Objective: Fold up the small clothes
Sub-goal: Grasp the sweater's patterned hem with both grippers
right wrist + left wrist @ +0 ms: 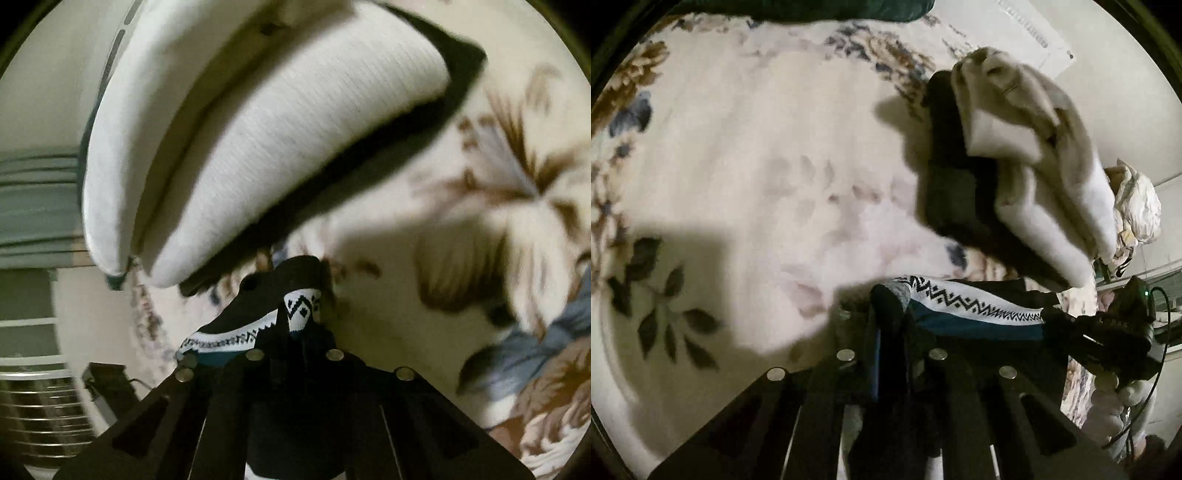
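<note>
A patterned sock (975, 306), black and teal with a white zigzag band, is stretched sideways just above the floral bedsheet (757, 166). My left gripper (890, 306) is shut on its grey-tipped end. The sock's other end reaches my right gripper (1108, 328) at the right edge. In the right wrist view my right gripper (295, 317) is shut on the sock (229, 332), which trails down to the left. Beyond it lies a heap of white socks (1034, 147) (258, 129) on top of a black sock (953, 184) (458, 74).
A crumpled white bundle (1137, 206) lies at the bed's right side. A dark green cloth (812, 9) and a sheet of paper (1034, 33) lie at the far edge. White slats (33, 406) stand off the bed at the lower left.
</note>
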`<action>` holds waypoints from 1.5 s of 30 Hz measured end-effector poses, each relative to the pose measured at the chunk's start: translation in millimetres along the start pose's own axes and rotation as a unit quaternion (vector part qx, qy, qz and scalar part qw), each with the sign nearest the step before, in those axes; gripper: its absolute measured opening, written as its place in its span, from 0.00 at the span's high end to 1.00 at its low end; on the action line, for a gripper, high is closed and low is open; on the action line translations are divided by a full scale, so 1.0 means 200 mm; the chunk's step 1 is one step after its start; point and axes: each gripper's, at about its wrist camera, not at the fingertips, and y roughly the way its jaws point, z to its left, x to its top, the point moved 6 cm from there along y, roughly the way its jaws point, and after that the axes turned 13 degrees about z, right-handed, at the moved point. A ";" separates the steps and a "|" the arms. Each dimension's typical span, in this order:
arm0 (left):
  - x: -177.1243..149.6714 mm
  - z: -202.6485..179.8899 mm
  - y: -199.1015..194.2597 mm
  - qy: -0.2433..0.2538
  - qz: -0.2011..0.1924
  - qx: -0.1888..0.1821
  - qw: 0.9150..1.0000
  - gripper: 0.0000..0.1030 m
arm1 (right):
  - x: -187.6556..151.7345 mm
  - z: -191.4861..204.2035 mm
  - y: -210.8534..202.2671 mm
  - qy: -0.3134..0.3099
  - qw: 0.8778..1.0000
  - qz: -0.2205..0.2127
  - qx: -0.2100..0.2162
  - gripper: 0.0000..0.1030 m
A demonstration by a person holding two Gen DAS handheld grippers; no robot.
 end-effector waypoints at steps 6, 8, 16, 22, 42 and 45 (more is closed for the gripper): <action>-0.06 0.00 -0.12 -0.020 0.014 -0.044 0.999 0.73 | 0.02 0.02 0.06 -0.020 0.996 0.031 -0.079 0.91; -0.15 -0.01 -0.20 -0.013 0.006 -0.047 0.999 0.49 | -0.02 0.05 0.02 -0.021 0.997 0.037 -0.070 0.81; -0.56 -0.11 -0.16 0.043 0.033 -0.011 0.998 0.89 | -0.44 0.01 -0.20 -0.026 0.999 0.039 -0.012 0.52; -0.57 -0.06 -0.18 0.033 0.017 0.011 0.999 0.94 | -0.66 -0.07 -0.02 -0.015 0.997 0.073 -0.011 0.63; -0.83 -0.07 -0.17 0.041 0.056 -0.004 0.998 0.94 | -0.85 -0.15 -0.06 -0.015 0.994 0.103 -0.040 0.51; -0.81 -0.02 -0.16 0.029 0.048 -0.002 0.998 0.94 | -0.89 -0.21 0.01 -0.011 0.993 0.104 -0.059 0.72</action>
